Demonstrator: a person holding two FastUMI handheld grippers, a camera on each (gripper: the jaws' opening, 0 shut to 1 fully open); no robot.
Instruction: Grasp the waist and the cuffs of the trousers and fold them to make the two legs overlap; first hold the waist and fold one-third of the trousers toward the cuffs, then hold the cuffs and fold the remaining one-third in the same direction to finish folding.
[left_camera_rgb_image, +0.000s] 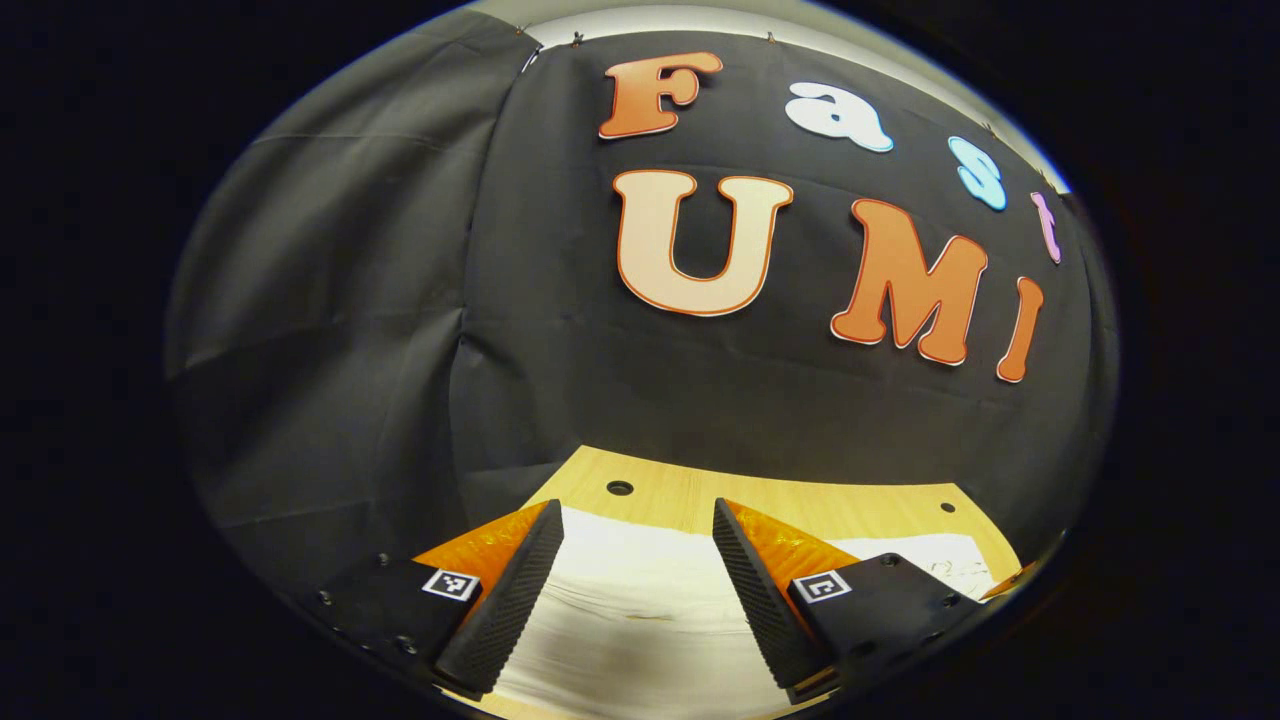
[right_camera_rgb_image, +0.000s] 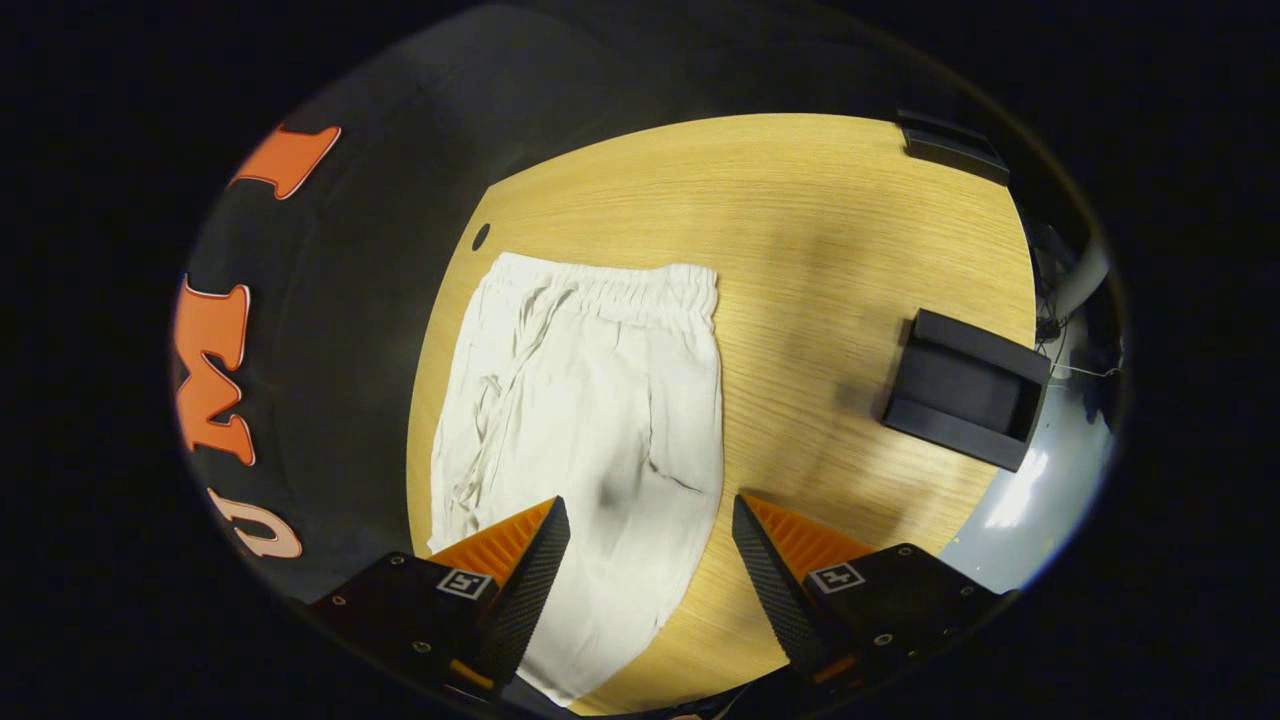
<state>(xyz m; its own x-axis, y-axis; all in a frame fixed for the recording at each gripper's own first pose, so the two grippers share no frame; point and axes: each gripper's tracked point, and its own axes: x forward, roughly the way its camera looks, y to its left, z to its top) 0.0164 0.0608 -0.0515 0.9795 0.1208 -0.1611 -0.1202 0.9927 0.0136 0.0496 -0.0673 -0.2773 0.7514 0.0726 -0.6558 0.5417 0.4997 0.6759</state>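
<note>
Trousers: we see the white trousers (right_camera_rgb_image: 585, 420) lying flat on the wooden surface (right_camera_rgb_image: 850, 250), elastic waist (right_camera_rgb_image: 610, 285) at the far end in the right gripper view, legs running toward the camera.
Left claw: our left claw (left_camera_rgb_image: 638, 585) is wide open, holding nothing, with white cloth (left_camera_rgb_image: 640, 620) below its gap.
Right claw: our right claw (right_camera_rgb_image: 645, 575) is also wide open and empty, over the trousers' near part.
Black tray: a black tray (right_camera_rgb_image: 965, 390) sits on the surface, well apart from the trousers.
Hole: a small dark hole (right_camera_rgb_image: 481, 237) lies near the waist's corner.
</note>
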